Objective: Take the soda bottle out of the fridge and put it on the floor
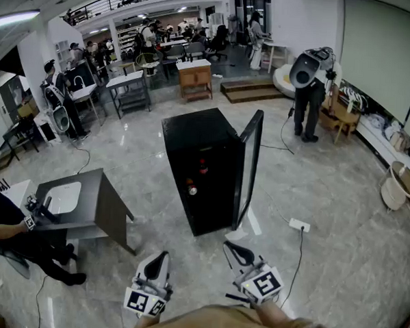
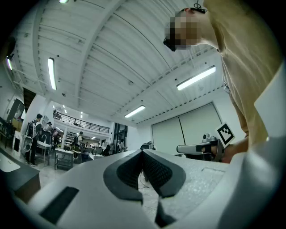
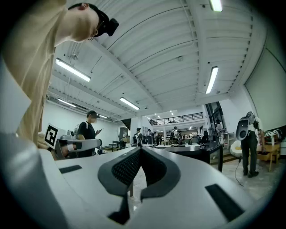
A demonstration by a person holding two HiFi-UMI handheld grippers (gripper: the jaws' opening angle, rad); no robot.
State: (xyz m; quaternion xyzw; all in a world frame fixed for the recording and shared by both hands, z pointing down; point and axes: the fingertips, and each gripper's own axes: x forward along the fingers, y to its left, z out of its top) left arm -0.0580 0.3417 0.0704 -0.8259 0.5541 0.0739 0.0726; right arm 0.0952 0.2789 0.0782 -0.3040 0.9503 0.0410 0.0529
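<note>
Soda bottle [image 1: 192, 189]: my best guess is the lower red-topped item inside the fridge [image 1: 193, 128], toward the open front edge of its shelf. A second red-topped item [image 1: 203, 168] sits on the shelf above it. Both are too small to tell apart for sure. The fridge stands on the floor [image 1: 326, 200] with its door [image 1: 249, 166] swung wide to its right side.

Left gripper [image 1: 160, 255] and right gripper [image 1: 231, 245] are both clenched on nothing and well short of the fridge. You're in the approach step. Open one gripper's jaws before you reach the shelf. Come in level and take the bottle around its body, not the cap. Keep clear of the door's edge. Confirm which item is the soda before you close.

Watch the power strip [image 1: 299, 225] and its cable on the floor beside the door. Choose a bare patch of floor for the drop.

Containers: the fridge shows only those two items, and the rest of its interior is dark. The pale basket [image 1: 399, 184] is by the right wall, contents unreadable.
</note>
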